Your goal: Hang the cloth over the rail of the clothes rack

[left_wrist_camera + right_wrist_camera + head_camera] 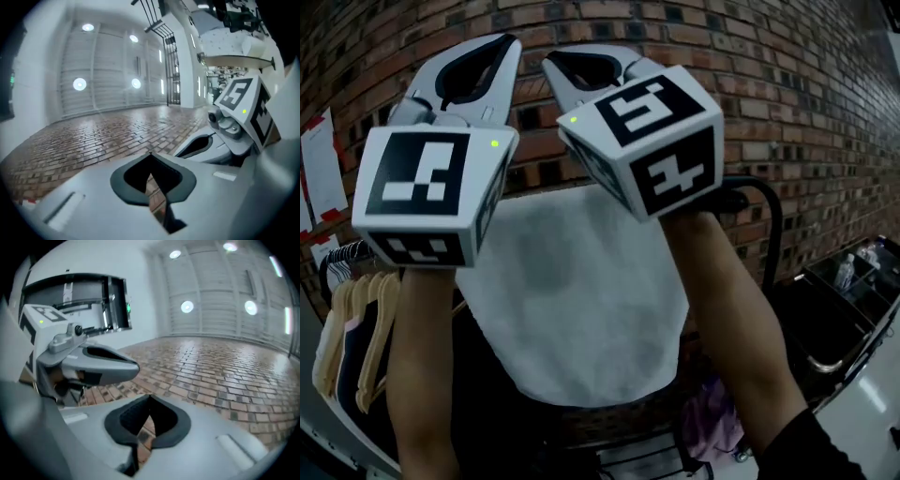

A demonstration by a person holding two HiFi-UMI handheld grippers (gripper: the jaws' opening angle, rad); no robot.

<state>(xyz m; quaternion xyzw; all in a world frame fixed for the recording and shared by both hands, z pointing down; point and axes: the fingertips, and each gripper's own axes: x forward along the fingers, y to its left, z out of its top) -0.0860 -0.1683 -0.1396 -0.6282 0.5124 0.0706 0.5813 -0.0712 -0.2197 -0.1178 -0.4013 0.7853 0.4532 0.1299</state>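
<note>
- Head view: the left tongs [508, 43] and the right tongs [551, 60] are raised side by side at 12 o'clock. Both are closed and hold nothing. Behind them, at centre, the white cloth [581, 309] hangs spread flat before the brick wall [806, 84]. Its top edge is hidden by the tongs. The black rail [772, 220] shows only at 3 o'clock, where it bends downward. Wooden hangers [370, 328] hang at 8 o'clock.
- Left gripper view: the jaws of the left tongs [150, 154] meet at the tips with only brick visible beyond them, and the cloth is out of frame.
- Right gripper view: the right tongs [149, 397] are likewise shut and empty.
- Progress, as judged: the cloth appears draped and released, so the task looks essentially complete. At most, its evenness on the rail remains to be checked.
</note>
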